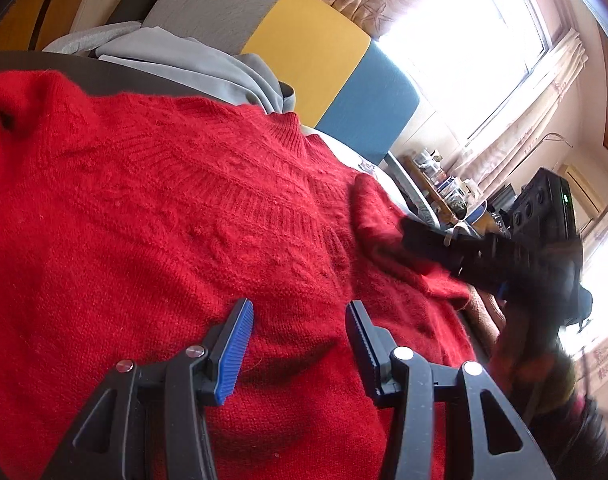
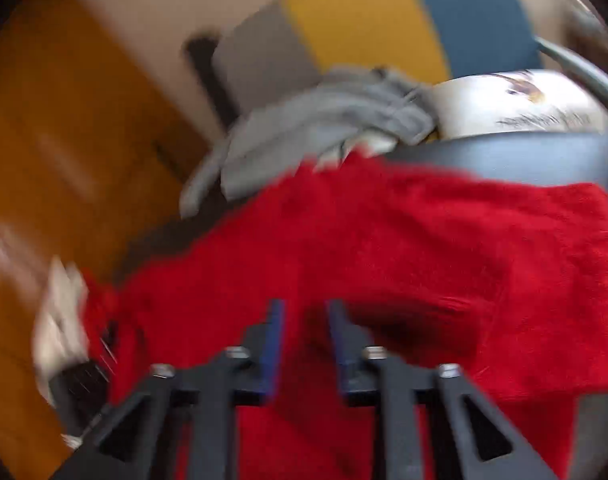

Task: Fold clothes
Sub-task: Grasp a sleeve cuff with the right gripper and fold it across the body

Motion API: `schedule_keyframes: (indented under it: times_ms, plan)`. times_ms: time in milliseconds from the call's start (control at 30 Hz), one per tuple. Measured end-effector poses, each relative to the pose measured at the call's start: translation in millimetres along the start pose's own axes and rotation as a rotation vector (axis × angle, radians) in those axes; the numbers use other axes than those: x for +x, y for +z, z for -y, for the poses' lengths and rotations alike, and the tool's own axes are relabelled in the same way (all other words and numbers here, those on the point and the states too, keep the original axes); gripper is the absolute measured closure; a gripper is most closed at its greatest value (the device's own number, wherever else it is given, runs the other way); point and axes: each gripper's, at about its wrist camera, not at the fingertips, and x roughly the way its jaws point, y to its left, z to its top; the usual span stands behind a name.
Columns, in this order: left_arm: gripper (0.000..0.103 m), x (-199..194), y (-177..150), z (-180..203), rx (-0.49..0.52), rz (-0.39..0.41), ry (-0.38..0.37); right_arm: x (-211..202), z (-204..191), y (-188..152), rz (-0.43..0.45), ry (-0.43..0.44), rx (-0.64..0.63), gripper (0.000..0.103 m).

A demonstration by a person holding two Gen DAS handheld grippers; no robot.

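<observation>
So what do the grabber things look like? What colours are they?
The left gripper has black plastic arms with triangle-shaped holes, round silver bolts, and jaws lined with bright blue ridged pads. The right gripper looks the same: black frame, silver bolts, blue pads, though its picture is blurry. No cables or writing show on either.

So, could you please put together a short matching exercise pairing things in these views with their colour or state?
Things:
1. sweater
2. hoodie
3. left gripper
4. middle cushion panel

Descriptions:
a. grey, bunched behind the sweater
b. yellow
c. red, spread out
d. open above the knit, holding nothing

Pairs: 1-c, 2-a, 3-d, 4-b
</observation>
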Motion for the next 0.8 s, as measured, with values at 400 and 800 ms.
schedule_keyframes:
  times_ms: [400,800]
  plan:
    - [0.052,14.0,31.1,81.5,0.378,-0.076,0.088,-55.1,20.0,-86.4,0.043,-0.196,-0.004,0.015]
    - [0.052,124.2,37.9,172.7,0.977,-0.325,0.223,-72.2,69.0,-103.2,0.164,0.018,0.152,0.007]
